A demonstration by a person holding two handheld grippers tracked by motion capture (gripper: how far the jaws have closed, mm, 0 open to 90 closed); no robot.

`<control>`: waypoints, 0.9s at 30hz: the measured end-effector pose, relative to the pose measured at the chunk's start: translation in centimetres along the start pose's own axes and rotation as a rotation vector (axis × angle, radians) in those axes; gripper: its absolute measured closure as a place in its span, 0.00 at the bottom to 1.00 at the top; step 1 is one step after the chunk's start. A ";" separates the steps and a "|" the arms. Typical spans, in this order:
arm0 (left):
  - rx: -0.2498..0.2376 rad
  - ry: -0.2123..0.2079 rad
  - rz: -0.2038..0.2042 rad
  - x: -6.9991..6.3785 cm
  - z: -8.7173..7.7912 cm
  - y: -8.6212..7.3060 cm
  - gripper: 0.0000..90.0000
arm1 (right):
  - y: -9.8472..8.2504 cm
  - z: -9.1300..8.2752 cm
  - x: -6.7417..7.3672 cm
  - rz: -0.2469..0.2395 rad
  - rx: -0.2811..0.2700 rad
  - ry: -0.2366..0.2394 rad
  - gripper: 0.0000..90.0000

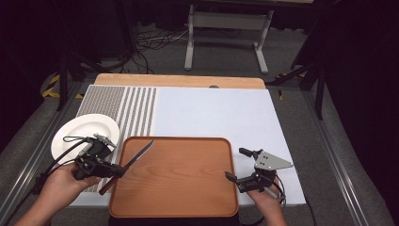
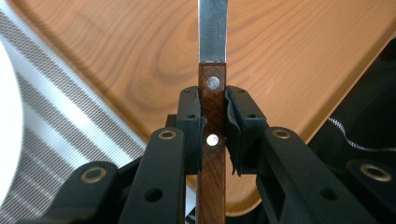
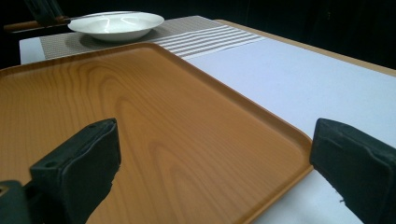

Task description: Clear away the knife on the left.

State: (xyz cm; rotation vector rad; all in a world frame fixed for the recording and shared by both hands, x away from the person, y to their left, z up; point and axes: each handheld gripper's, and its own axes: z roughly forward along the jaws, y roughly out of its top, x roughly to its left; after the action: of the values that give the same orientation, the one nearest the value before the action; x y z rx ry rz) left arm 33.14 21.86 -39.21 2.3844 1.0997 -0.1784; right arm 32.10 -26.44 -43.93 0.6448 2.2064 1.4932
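Observation:
A knife (image 1: pixel 140 154) with a brown wooden handle (image 2: pixel 212 93) and a steel blade is clamped in my left gripper (image 1: pixel 120 170), which is shut on the handle just behind the blade. The blade points up and to the right over the left edge of the wooden tray (image 1: pixel 179 183). In the left gripper view the pads (image 2: pixel 243 126) press both sides of the handle above the tray (image 2: pixel 289 56). My right gripper (image 1: pixel 236 164) stands open at the tray's right edge, its jaws wide apart (image 3: pixel 210 154) with nothing between them above the tray (image 3: pixel 140 116).
A white plate (image 1: pixel 84 129) sits on a grey striped placemat (image 1: pixel 136 108) at the left, just beyond my left hand. A white mat (image 1: pixel 211 113) covers the table behind the tray. The plate (image 3: pixel 116 23) and knife (image 3: pixel 28 24) appear far off in the right gripper view.

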 end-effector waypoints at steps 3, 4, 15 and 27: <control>0.007 -0.002 -0.001 -0.3 0.7 0.2 0.86 | 0.0 0.0 0.0 -0.002 0.001 0.000 0.03; 0.011 -0.006 0.000 -0.3 0.9 0.3 0.86 | 0.0 0.0 0.0 -0.002 0.001 0.001 0.03; 0.034 -0.008 0.000 -0.9 3.0 0.4 0.86 | 0.0 0.0 0.0 -0.003 0.003 0.003 0.03; 0.090 -0.025 -0.008 -1.1 5.1 0.6 0.86 | 0.0 0.0 0.0 -0.003 0.007 0.006 0.03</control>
State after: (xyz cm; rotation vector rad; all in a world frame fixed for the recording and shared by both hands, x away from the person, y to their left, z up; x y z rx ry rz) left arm 33.33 18.26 -43.01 2.4503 1.1119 -0.2653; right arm 32.08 -26.40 -43.98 0.6398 2.2165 1.4885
